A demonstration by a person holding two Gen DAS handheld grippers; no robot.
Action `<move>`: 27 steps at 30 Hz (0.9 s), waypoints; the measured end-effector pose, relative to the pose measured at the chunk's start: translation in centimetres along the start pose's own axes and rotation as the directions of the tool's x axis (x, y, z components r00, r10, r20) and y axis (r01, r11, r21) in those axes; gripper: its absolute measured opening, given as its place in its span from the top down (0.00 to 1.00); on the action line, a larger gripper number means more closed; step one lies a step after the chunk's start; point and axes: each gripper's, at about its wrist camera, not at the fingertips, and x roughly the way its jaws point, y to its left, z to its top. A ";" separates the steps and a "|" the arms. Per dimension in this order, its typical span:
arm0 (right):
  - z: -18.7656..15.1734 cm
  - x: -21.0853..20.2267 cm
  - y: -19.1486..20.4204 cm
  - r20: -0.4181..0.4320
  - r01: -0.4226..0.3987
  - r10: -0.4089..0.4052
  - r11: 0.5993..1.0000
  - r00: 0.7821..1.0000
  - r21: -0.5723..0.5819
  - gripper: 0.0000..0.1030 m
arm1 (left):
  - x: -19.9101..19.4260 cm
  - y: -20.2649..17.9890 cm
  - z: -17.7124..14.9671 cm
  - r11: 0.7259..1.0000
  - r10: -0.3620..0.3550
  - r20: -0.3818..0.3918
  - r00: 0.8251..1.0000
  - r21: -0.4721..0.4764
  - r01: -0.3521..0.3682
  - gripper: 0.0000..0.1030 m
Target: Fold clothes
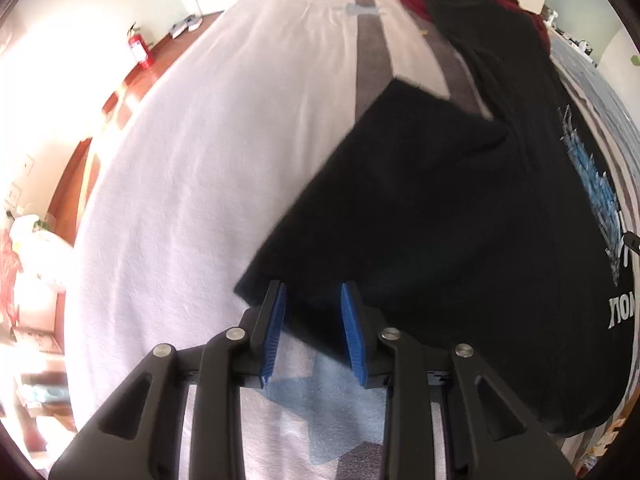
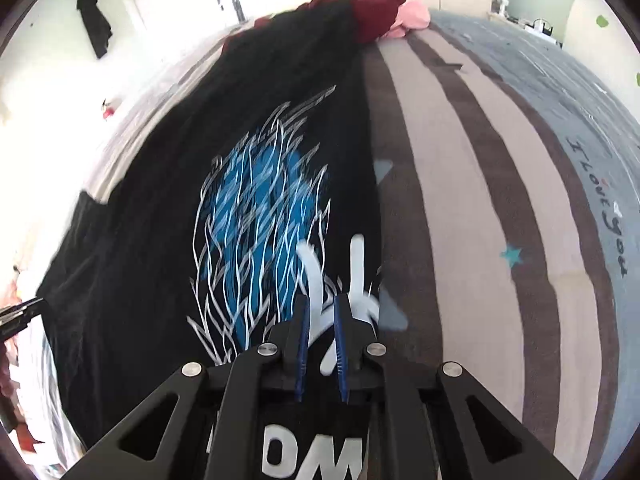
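Note:
A black T-shirt (image 2: pixel 160 184) with a blue and white print (image 2: pixel 256 216) lies lengthwise on the striped bed cover (image 2: pixel 460 200). My right gripper (image 2: pixel 322 300) is shut on a fold of the shirt's printed front near its right edge, and white lettering shows between the narrow pads. In the left wrist view, the shirt's sleeve (image 1: pixel 400 184) stands out over the white sheet (image 1: pixel 200 160). My left gripper (image 1: pixel 313 286) is shut on the sleeve's near edge, with black cloth filling the gap between the blue pads (image 1: pixel 276 332).
A heap of dark red clothes (image 2: pixel 368 8) and a pink garment (image 2: pixel 412 16) lies at the far end of the bed. Past the bed's left edge are a wooden floor (image 1: pixel 136 80) and a red fire extinguisher (image 1: pixel 140 48).

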 end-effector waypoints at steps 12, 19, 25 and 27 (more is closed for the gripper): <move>4.0 3.4 1.4 -0.006 0.031 -0.031 0.999 1.000 -0.030 0.89 | 6.7 -0.4 9.5 0.993 -0.072 -0.004 0.997 0.091 0.072 0.73; 4.0 2.9 -1.3 -0.018 0.056 -0.055 0.998 0.998 0.032 0.90 | 5.5 5.5 9.0 0.999 -0.016 -0.006 1.000 -0.043 0.016 0.66; 3.5 0.3 -0.9 0.007 0.033 -0.033 0.999 0.999 0.026 0.89 | 2.4 7.6 5.2 0.986 -0.119 -0.011 0.993 -0.122 0.116 0.46; 3.1 -0.6 -0.7 0.012 0.023 -0.024 0.999 1.000 0.029 0.89 | 2.4 7.9 3.3 0.982 -0.130 -0.029 0.991 -0.140 0.125 0.41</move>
